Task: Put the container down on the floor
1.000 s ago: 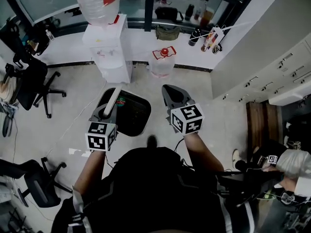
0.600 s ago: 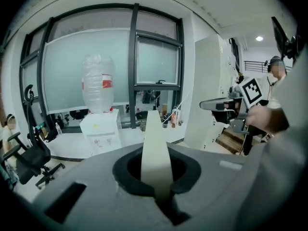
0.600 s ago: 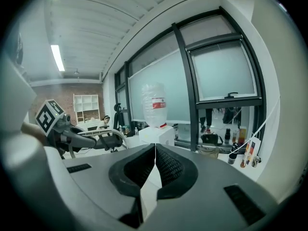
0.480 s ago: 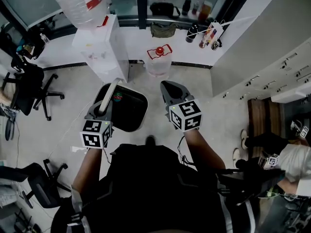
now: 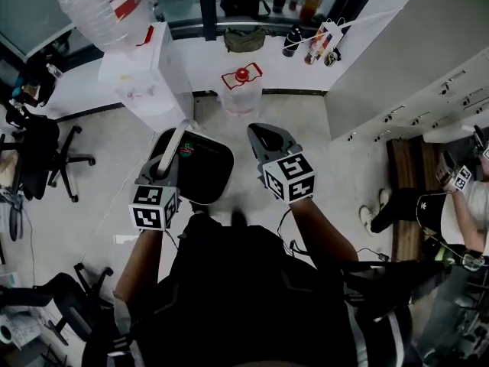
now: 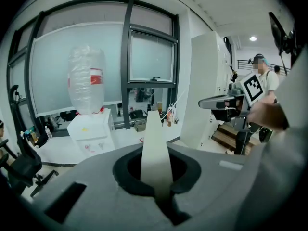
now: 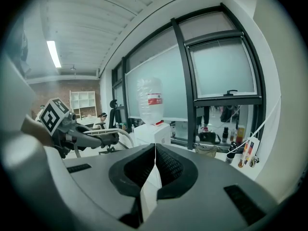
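The container [image 5: 205, 173] is a black tub with a white strap handle [image 5: 176, 141]; it hangs just in front of the person's feet, above the pale floor. My left gripper [image 5: 170, 159] is shut on that handle. In the left gripper view the handle [image 6: 155, 148] rises as a white band out of the closed jaws [image 6: 161, 196]. My right gripper [image 5: 263, 134] is level with it on the right, shut, with nothing held; its jaws [image 7: 153, 150] meet in the right gripper view.
A white water dispenser [image 5: 145, 75] with a big clear bottle [image 5: 99, 10] stands ahead on the left. A clear jug with a red cap [image 5: 241, 90] sits by the wall ledge. Office chairs [image 5: 38, 147] are at left, white cabinets [image 5: 397, 75] and a seated person [image 5: 451, 197] at right.
The whole scene has slid left in the head view as the person turned or stepped. Both grippers keep their poses; the left one still holds the handle.
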Tool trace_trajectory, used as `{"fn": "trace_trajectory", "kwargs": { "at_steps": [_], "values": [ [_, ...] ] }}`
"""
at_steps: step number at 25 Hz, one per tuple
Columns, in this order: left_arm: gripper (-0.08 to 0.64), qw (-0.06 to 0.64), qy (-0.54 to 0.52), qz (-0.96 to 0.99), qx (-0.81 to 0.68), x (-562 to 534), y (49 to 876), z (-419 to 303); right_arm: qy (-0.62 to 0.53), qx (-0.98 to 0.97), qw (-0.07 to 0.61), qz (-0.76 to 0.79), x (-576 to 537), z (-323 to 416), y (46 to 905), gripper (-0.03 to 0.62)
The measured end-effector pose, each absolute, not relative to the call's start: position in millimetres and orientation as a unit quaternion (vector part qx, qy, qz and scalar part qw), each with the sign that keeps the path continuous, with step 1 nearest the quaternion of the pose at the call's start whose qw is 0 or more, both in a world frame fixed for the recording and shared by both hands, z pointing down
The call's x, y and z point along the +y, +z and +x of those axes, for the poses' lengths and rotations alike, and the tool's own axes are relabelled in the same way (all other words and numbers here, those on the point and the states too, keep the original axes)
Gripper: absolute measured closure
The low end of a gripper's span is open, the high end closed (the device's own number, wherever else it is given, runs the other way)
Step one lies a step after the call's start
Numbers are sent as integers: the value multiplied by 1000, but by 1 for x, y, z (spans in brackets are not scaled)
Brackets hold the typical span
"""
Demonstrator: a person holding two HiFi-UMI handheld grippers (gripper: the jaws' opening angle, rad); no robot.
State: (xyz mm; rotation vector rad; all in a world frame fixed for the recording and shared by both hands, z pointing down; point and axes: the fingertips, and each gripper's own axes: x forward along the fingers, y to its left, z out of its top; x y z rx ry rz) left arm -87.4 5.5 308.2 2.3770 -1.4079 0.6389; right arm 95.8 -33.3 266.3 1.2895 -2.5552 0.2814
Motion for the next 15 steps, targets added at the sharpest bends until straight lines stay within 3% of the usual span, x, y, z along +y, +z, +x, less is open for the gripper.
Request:
{"fn": "trace_trajectory", "kwargs": {
  "at_steps": [15],
  "values": [
    [549,131,224,877,-404,-96,323,-102,112,-847,135,501,-120,62,270,583]
  ]
}}
